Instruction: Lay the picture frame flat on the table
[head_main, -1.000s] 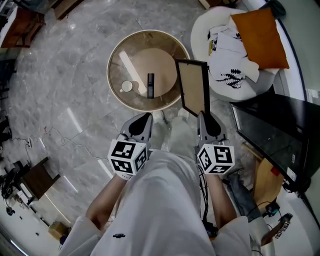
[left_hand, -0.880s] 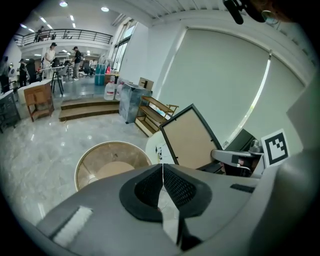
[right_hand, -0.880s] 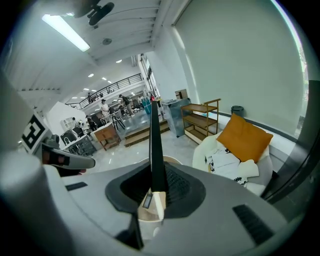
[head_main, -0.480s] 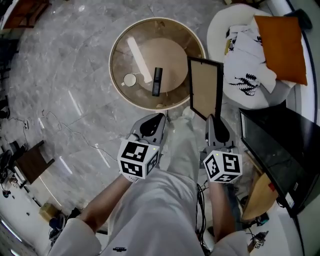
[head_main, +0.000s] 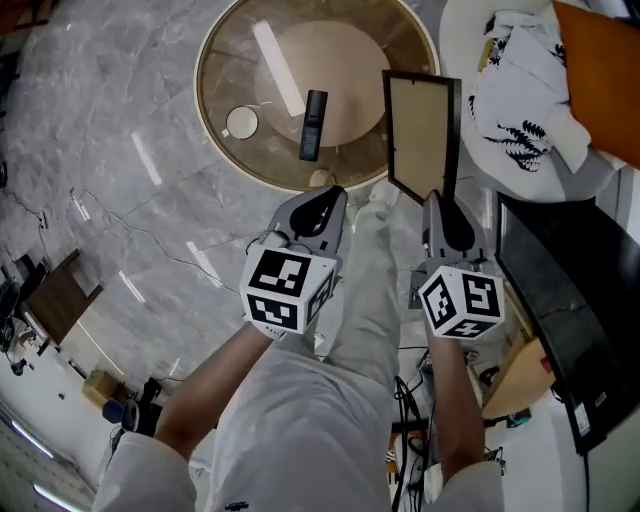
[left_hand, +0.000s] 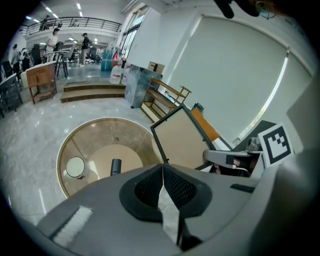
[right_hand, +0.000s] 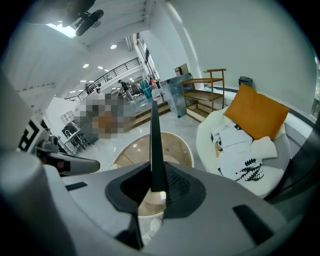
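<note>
R tool (head_main: 441, 200) clamped on picture frame (head_main: 420, 130) edge, L tool (head_main: 327, 193) jaws together, empty

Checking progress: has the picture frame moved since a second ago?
Yes. The picture frame, in the right gripper, has come toward the round table, overlapping its rim more.

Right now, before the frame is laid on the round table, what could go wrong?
1. The right claw grips the picture frame only at its near edge, so it may swing or slip while tilting.
2. The remote and a round white item lie on the table; the frame could land on them.
3. The top looks like glass; a hard drop might crack it.
</note>
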